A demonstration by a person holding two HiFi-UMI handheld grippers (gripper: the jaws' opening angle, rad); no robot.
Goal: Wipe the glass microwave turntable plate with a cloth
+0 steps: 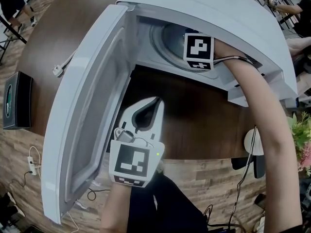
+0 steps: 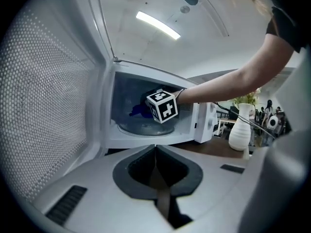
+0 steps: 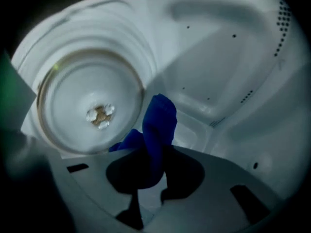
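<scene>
as right gripper (image 3: 154, 153) pinches cloth (image 3: 159, 118) at glass plate (image 3: 82, 98), looks mid-wipe
next: sweep it across plate; left gripper (image 2: 156, 154) pressed together, empty

Wears a dark short sleeve (image 2: 287, 21), dark trousers (image 1: 170, 203). Has a white-shelled left gripper (image 2: 156, 152) and right gripper (image 3: 148, 176), black-and-white marker cubes (image 1: 198, 51), a thin black cable (image 1: 232, 58).

One microwave (image 1: 209, 4), one glass plate (image 3: 73, 91), one blue cloth (image 3: 158, 125), one white vase (image 2: 239, 130). Two grippers: left gripper (image 2: 155, 149), right gripper (image 3: 153, 154).
</scene>
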